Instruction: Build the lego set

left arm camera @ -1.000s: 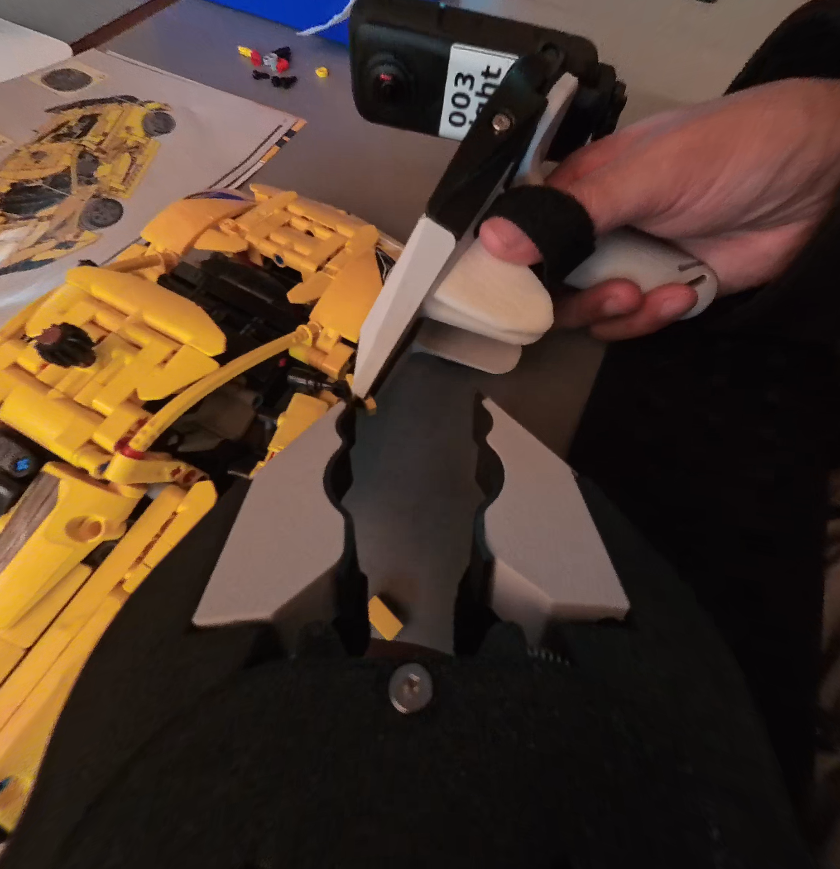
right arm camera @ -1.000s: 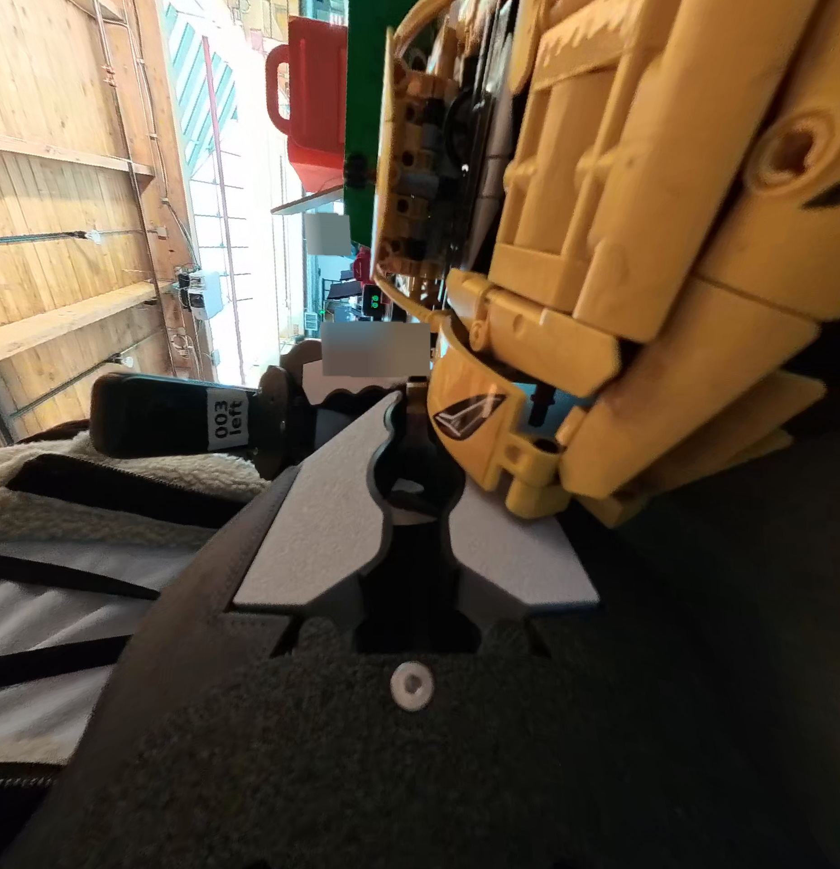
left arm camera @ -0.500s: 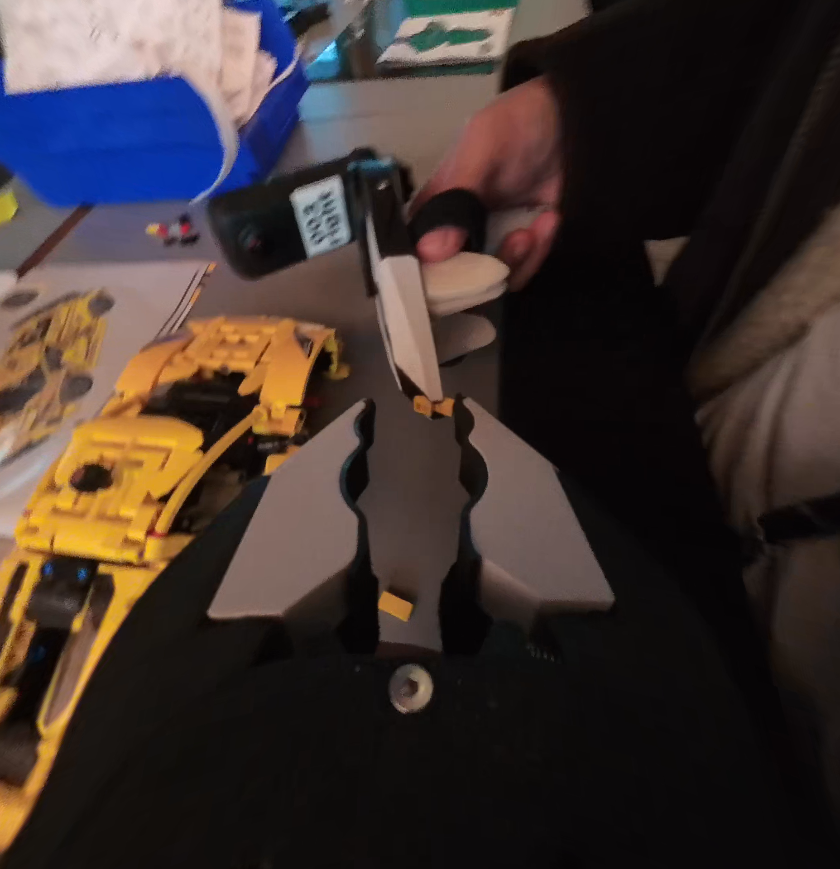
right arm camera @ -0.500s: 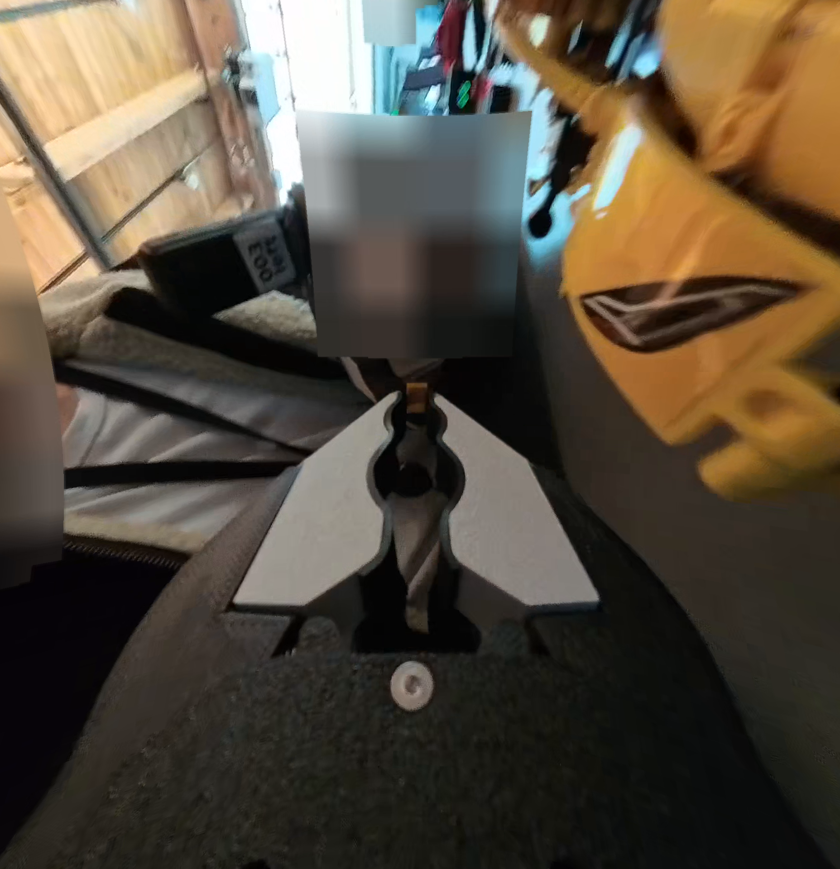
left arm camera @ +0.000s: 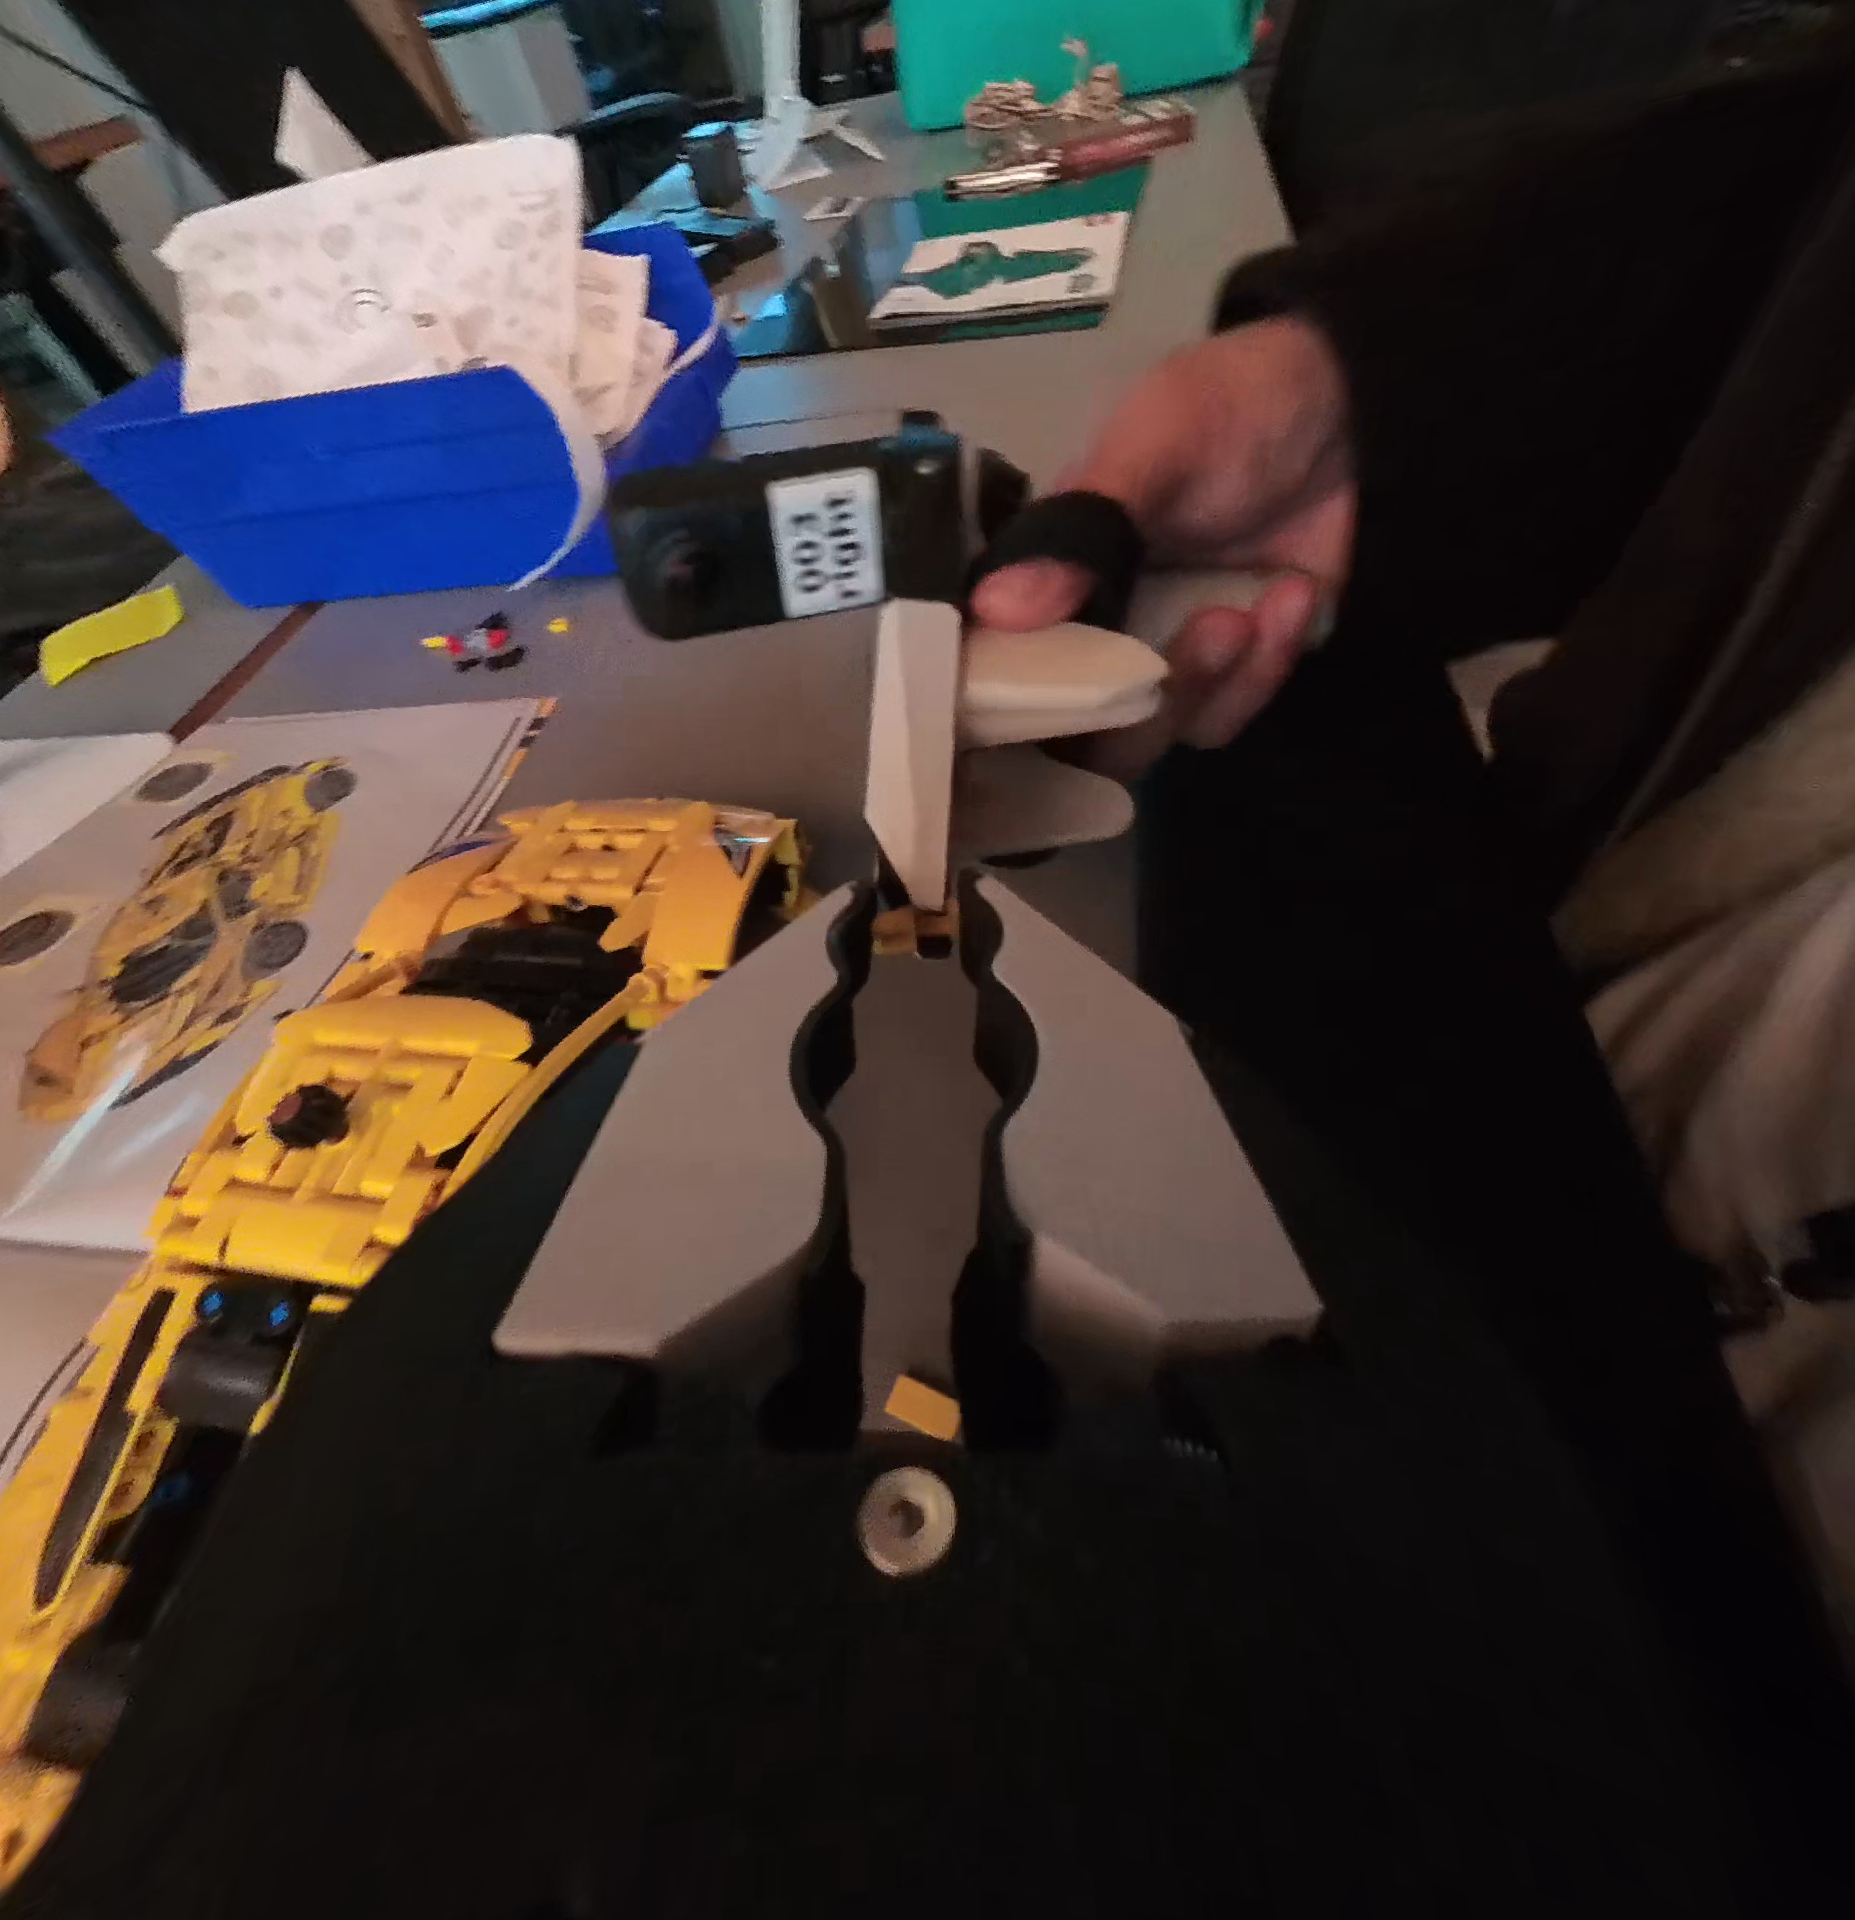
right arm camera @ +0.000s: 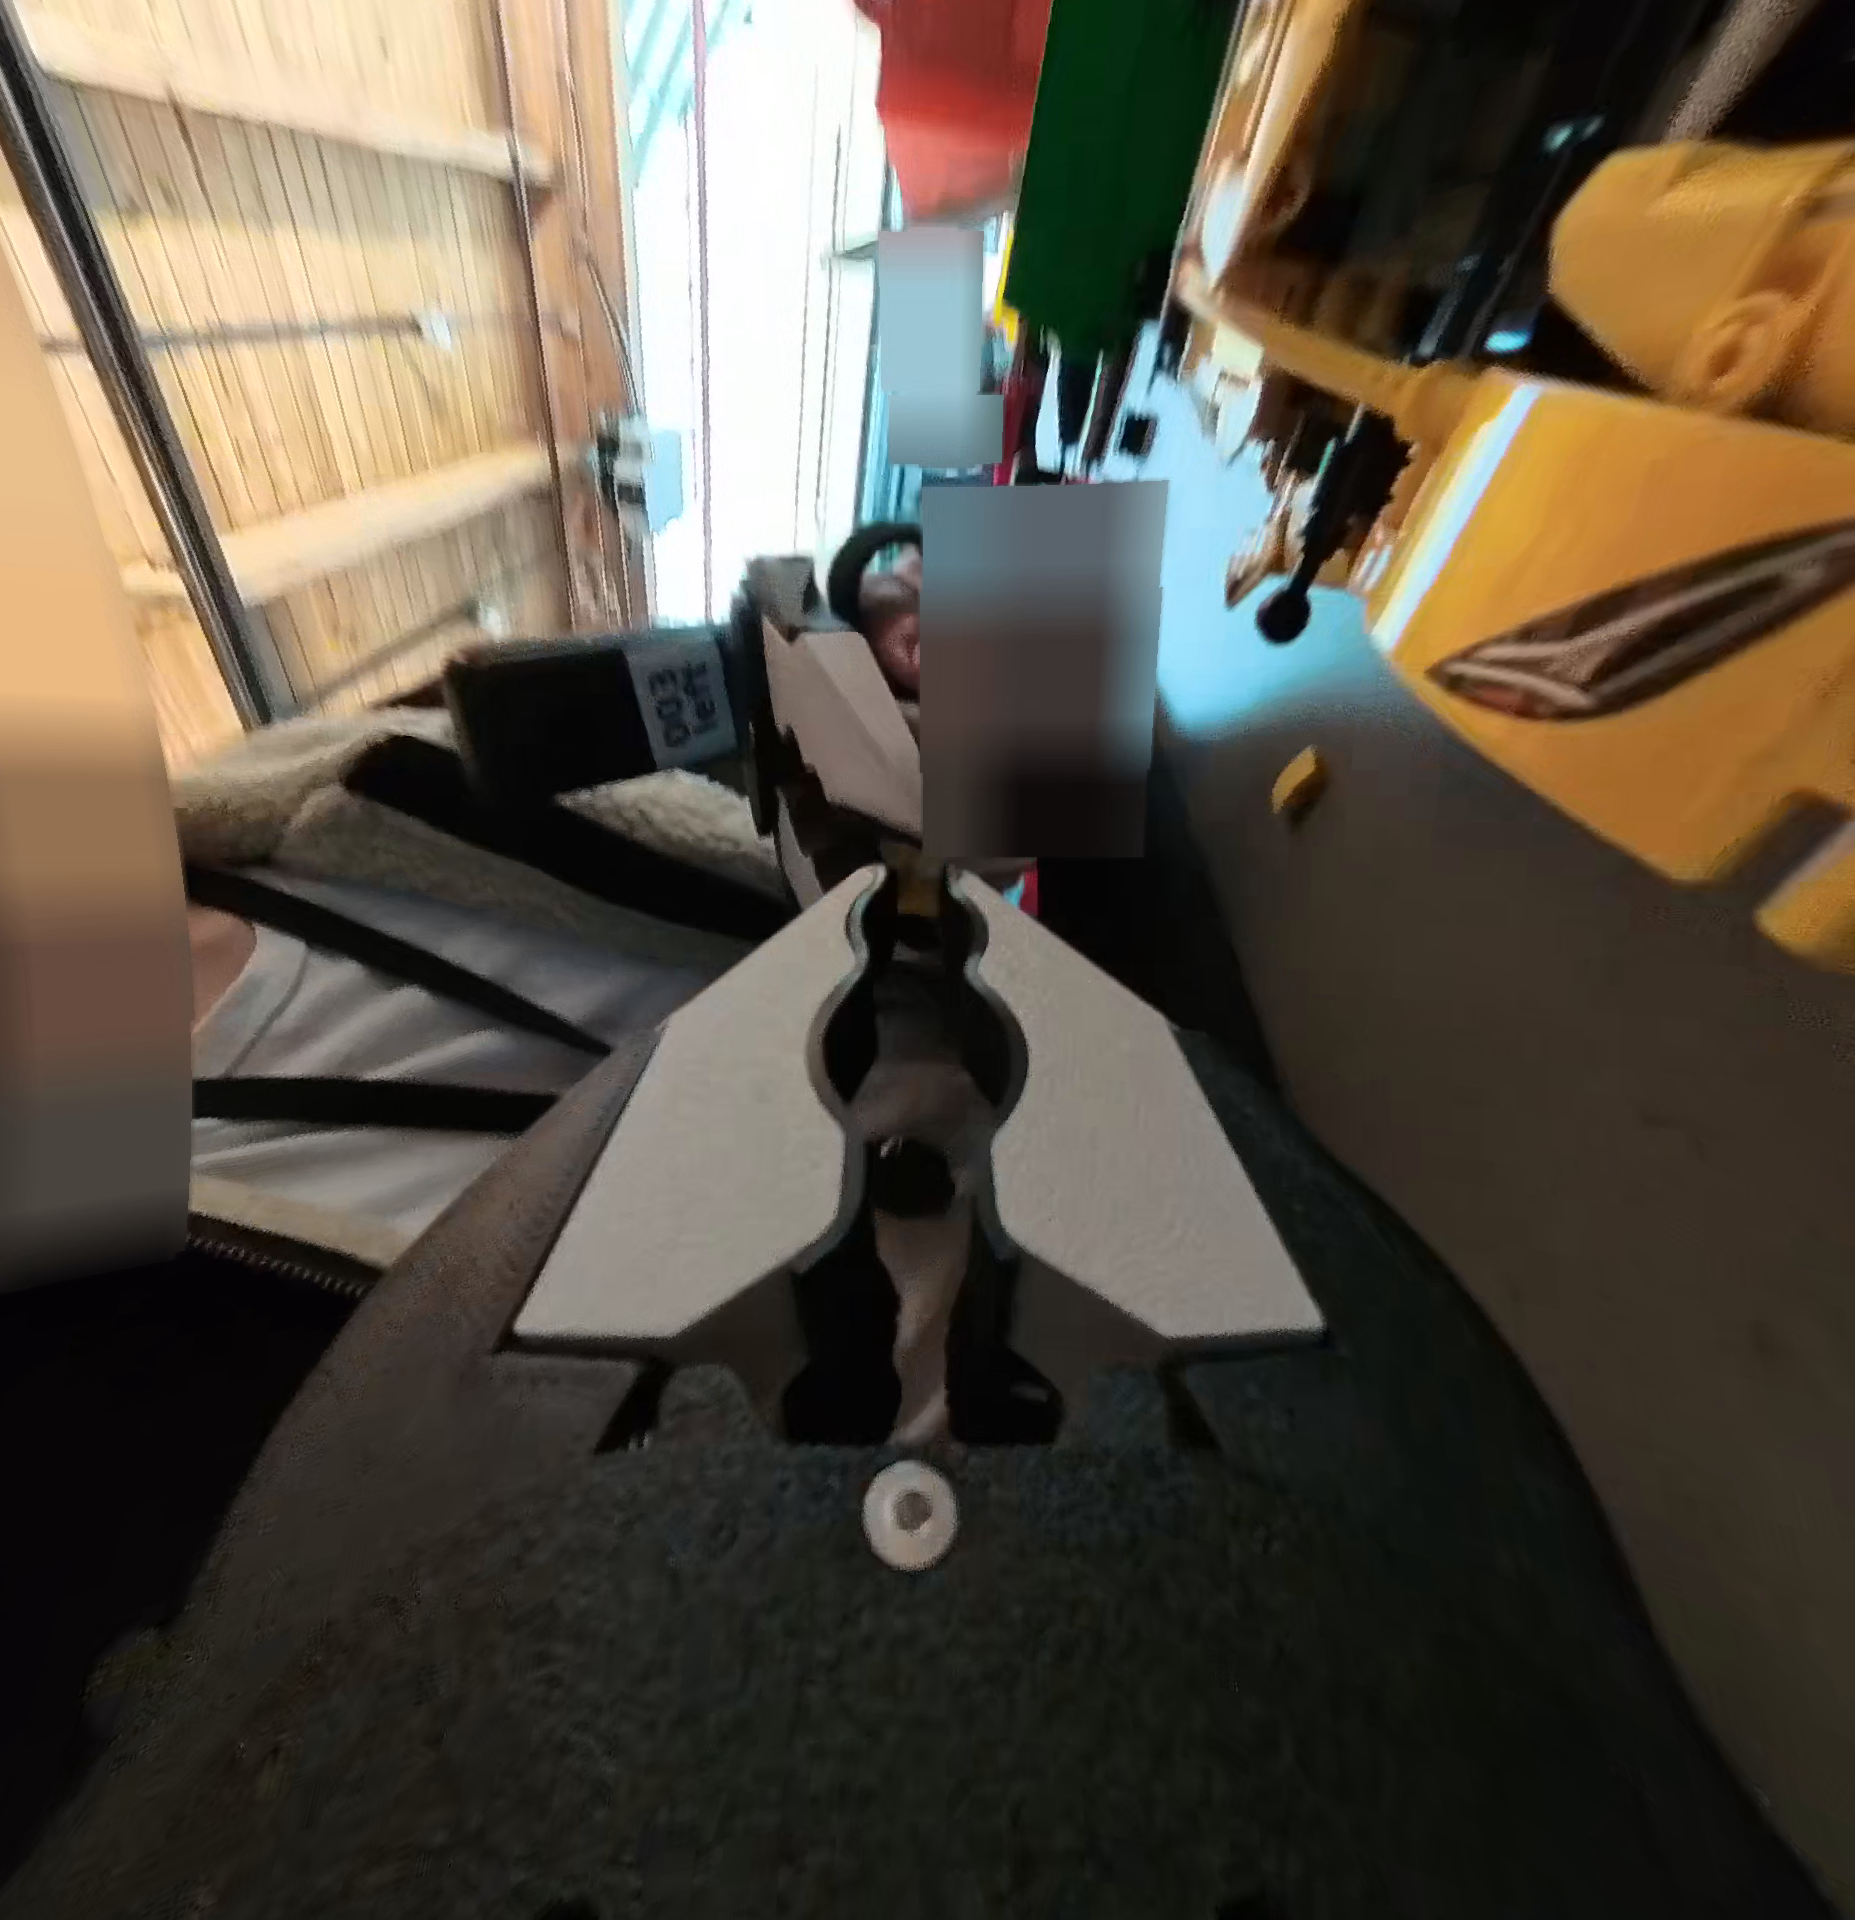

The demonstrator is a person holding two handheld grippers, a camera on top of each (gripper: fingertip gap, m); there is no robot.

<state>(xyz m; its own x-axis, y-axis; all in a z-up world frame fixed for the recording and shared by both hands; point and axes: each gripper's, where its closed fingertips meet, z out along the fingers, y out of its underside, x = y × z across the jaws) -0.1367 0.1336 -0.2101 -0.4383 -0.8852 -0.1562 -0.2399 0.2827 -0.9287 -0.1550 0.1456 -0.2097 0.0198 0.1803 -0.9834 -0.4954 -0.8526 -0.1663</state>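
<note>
Close in, the left gripper (left arm camera: 910, 914) has its jaws apart, tips flanking a small yellow piece (left arm camera: 907, 928) that the right gripper (right arm camera: 915, 891) pinches at its own tips; a handover looks likely. Risk: if the right lets go before the left closes, the piece drops to the grey table (left arm camera: 736, 727), w/ both views blurred by motion. Yellow lego car (left arm camera: 403, 1049) lies at 9 o'clock on the instruction booklet (left arm camera: 237, 831); loose bits (left arm camera: 481, 639) and a blue bin (left arm camera: 383, 488) sit farther out toward 10–11 o'clock.
</note>
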